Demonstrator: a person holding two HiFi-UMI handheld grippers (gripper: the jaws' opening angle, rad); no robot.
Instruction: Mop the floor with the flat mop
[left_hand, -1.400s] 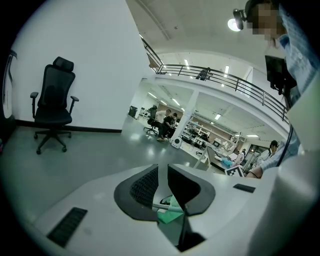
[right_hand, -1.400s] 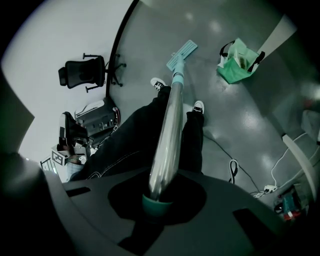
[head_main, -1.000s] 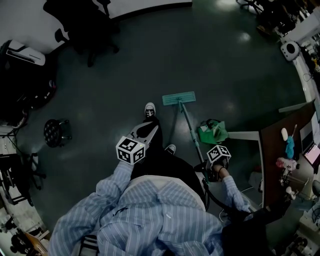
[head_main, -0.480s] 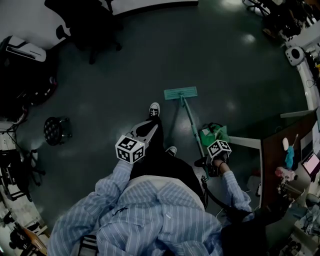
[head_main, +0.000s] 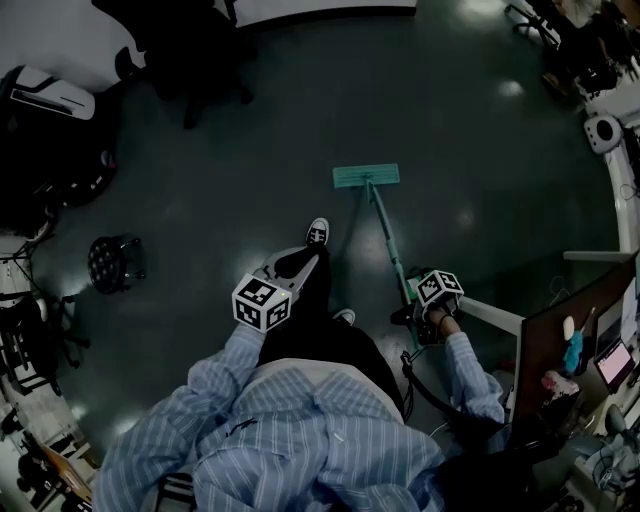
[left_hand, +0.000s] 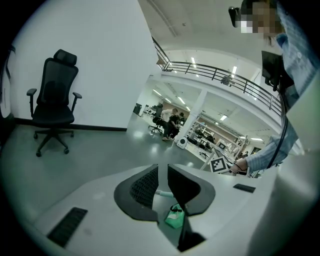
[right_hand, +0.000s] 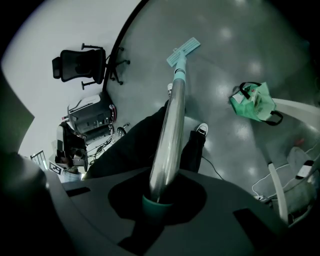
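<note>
"Grey floor (head_main: 250, 150) fills most of the head view, glossy under the lamps. Where on it is the mop?"

"Ahead of the person and a little to the right. Its pole (head_main: 385, 232) runs from the right gripper (right_hand: 159, 196) forward and slightly leftward, sloping down to the teal head (head_main: 366, 177), which lies flat on the floor."

"Which way does the head lie?"

"Crosswise, with its long side square to the pole. So I'd judge any stroke goes along the pole's line, pushed away or drawn back."

"Is the right gripper properly on it?"

"Yes. In the right gripper view the jaws are closed round the pole's teal end, and the steel shaft rises straight out between them toward the head."

"And the left gripper (left_hand: 162, 172)?"

"Well to the left of the pole, with the person's dark trouser leg and a shoe (head_main: 318, 232) between the two. Its jaws stand a narrow slit apart with nothing in them. The pole shows only far off through the gap."

"So the right is nearer."

"By far, and it alone has the mop. A second grip would probably mean the left reaching rightward across the leg to the shaft."
</note>
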